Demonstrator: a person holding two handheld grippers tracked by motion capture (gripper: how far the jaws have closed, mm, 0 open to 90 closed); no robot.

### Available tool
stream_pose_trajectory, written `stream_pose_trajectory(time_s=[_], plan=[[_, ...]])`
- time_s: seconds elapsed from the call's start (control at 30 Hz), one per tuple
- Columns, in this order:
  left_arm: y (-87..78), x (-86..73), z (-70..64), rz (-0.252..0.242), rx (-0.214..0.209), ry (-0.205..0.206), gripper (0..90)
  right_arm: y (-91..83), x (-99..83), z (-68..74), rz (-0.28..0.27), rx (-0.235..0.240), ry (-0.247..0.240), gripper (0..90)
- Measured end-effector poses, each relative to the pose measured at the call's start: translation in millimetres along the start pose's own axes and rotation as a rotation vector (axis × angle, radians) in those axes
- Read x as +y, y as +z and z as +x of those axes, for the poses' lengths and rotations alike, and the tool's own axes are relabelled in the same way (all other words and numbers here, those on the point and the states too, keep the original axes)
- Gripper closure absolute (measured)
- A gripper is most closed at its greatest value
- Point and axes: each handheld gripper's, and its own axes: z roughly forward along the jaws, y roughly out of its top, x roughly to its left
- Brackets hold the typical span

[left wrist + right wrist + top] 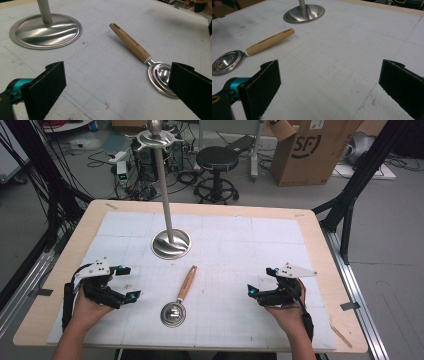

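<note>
Fingers on both of my grippers stand wide apart and hold nothing.

High view: my left gripper (127,283) sits at lower left of the frame, my right gripper (261,281) at lower right, each with my hand behind it coming up from the bottom edge. Between them, at lower centre, lies the scoop (179,298), flat on the white gridded mat (240,240) that covers the bench (90,225). Its round metal bowl is toward the bottom of the frame; its wooden handle runs up and slightly right. Neither gripper touches it. Above the scoop, at centre, stands a metal stand (171,243) with a round base and a tall upright pole. Beyond the bench, at top of the frame: a black stool (217,158) and a cardboard box (315,150) on the floor.

Left gripper view: my two black fingers (47,87) rise at lower left and lower right with open mat between. The scoop (140,53) lies at centre right, its bowl partly behind the right-hand finger. The stand base (46,31) is at upper left.

Right gripper view: my fingers (262,87) are again wide apart over bare mat. The scoop (249,51) lies at left of the frame, bowl at the far left edge, handle pointing up and right. The stand base (304,13) is at top centre.
</note>
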Motion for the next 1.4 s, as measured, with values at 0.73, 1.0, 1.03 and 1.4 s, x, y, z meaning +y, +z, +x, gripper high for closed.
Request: stream_pose_trajectory(time_s=[0.73,1.0,1.03,1.4], plan=[[4.3,-1.0,0.1,-0.022,0.001,-0.026,2.3,2.4,-5.4,2.1,0.021,-0.008,-0.002,2.9],[12.2,3.1,-5.8,-0.014,-0.018,-0.018,2.3,4.3,-6.4,1.7,0.033,-0.011,0.0,2.9],[12.2,3.1,-5.8,-0.014,-0.018,-0.018,2.3,4.3,-6.4,1.7,0.033,-0.011,0.0,2.9],[39.0,14.0,-21.5,0.039,-0.041,0.006,10.8,5.2,-7.3,-0.6,0.04,-0.013,0.002,2.9]])
